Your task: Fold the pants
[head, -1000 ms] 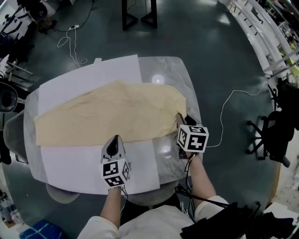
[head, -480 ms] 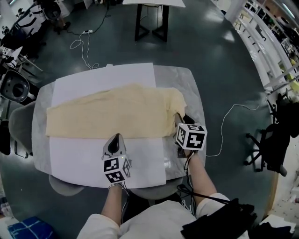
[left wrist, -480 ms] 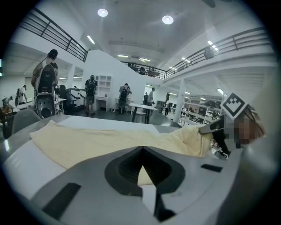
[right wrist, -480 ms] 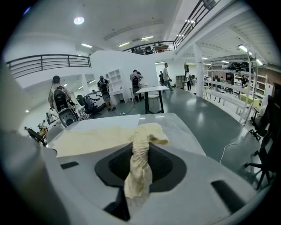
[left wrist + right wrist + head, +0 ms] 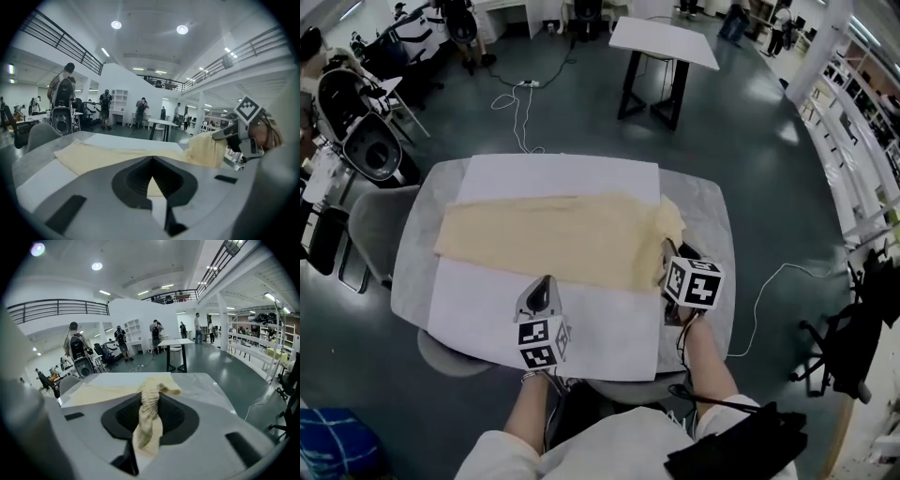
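Cream pants (image 5: 553, 239) lie lengthwise across a white sheet (image 5: 562, 173) on the grey table (image 5: 698, 197). My right gripper (image 5: 668, 255) is shut on their right end. In the right gripper view that cloth (image 5: 149, 413) runs bunched like a rope between the jaws. It rises off the table toward the right gripper (image 5: 234, 133) in the left gripper view. My left gripper (image 5: 542, 281) sits at the pants' near edge, around the middle. Its jaws are closed, with a sliver of cream cloth (image 5: 152, 187) showing between them. The rest of the pants (image 5: 108, 157) lies flat.
Grey chairs (image 5: 380, 220) and a black one (image 5: 370, 150) stand left of the table. A black-legged table (image 5: 661, 42) is behind it, and a swivel chair (image 5: 853, 328) and a floor cable (image 5: 769, 291) are to the right. People stand far back in the hall.
Both grippers have come up and toward me, keeping their hold. The pants' right end is bunched higher, and their left end lies farther from the table's left edge. More of the room shows.
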